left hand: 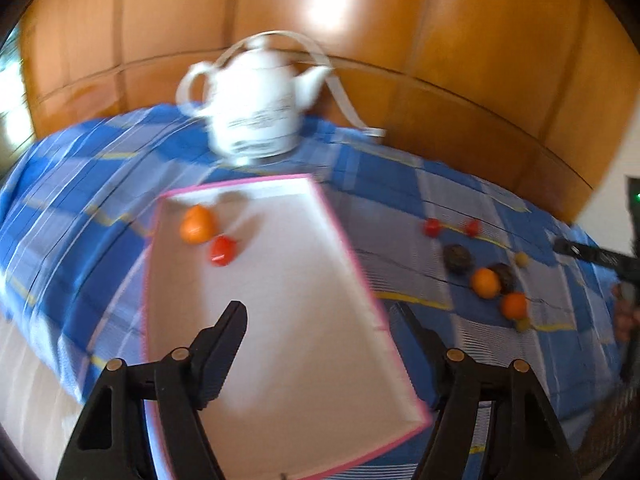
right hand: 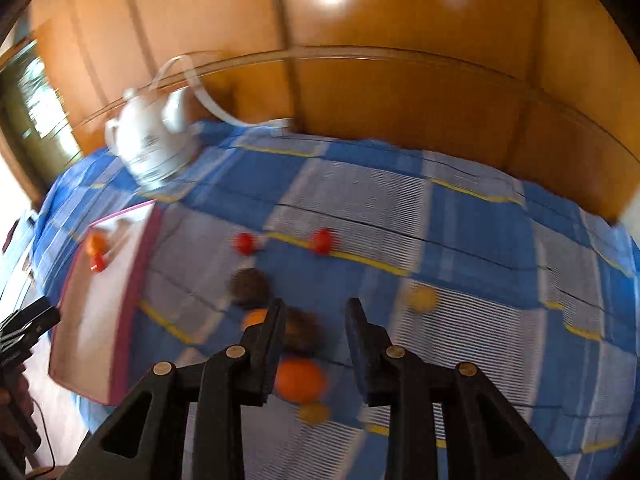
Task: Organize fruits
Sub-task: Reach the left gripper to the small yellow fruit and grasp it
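Observation:
A white tray with a pink rim [left hand: 280, 280] [right hand: 120, 280] lies on the blue checked cloth and holds an orange [left hand: 196, 230] and a red tomato [left hand: 222, 251]. My left gripper [left hand: 318, 320] hangs open over the tray's near half with nothing between its fingers. To the tray's right, loose fruit lies on the cloth: two red tomatoes [right hand: 244, 243], two dark fruits [right hand: 250, 286], oranges [right hand: 300, 380] and small yellow fruits [right hand: 422, 299]. My right gripper [right hand: 316, 312] hovers above this cluster, its jaws a narrow gap apart and gripping nothing. Both views are motion-blurred.
A white teapot [left hand: 256, 108] [right hand: 154, 136] stands on the cloth behind the tray, a white strap trailing from it. A wooden wall panel [left hand: 440, 60] backs the table. The cloth's right part [right hand: 500, 280] carries only the yellow fruit.

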### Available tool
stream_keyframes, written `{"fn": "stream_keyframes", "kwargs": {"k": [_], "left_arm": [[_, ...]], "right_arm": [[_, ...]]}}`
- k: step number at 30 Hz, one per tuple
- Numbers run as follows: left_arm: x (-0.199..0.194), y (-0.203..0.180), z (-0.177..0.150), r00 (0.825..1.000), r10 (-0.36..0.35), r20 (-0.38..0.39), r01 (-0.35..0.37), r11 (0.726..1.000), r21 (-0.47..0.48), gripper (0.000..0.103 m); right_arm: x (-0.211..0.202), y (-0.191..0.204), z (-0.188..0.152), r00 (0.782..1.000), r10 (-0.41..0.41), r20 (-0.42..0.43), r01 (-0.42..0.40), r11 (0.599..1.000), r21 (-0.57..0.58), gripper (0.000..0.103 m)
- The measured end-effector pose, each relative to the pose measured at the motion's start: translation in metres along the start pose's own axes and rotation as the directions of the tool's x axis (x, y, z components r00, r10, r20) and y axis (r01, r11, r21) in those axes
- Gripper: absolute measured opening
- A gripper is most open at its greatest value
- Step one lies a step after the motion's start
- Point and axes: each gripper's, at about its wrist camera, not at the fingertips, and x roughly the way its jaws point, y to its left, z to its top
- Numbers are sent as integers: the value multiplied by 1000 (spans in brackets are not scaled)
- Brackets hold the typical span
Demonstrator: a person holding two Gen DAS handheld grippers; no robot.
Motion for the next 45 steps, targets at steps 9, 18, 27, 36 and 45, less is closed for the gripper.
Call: {"fn": "stream_keyframes", "kwargs": {"k": [9,18,27,36,45], "left_arm": [[20,-97,2,953,-271,-137,293,940,174,48],[72,-185,-16,894,-314,-319,358,930,87,40],[110,-219,-22,914,-225,-338,251,967,34,39],[131,-240,-26,937,-161,-309,180,983,34,39],[110,-213,-33,936,-200,-289,237,966,100,24]], "right_arm": [[6,-81,-16,993,-106,-53,111,989,100,31],[9,-111,-23,996,-80,-48,88,978,191,31],[4,-109,-19,999,-19,-45,29,974,223,31],[-2,-101,-20,999,27,-33,-19,973,231,31],[6,-92,-22,998,28,-63,-18,989,148,31]]}}
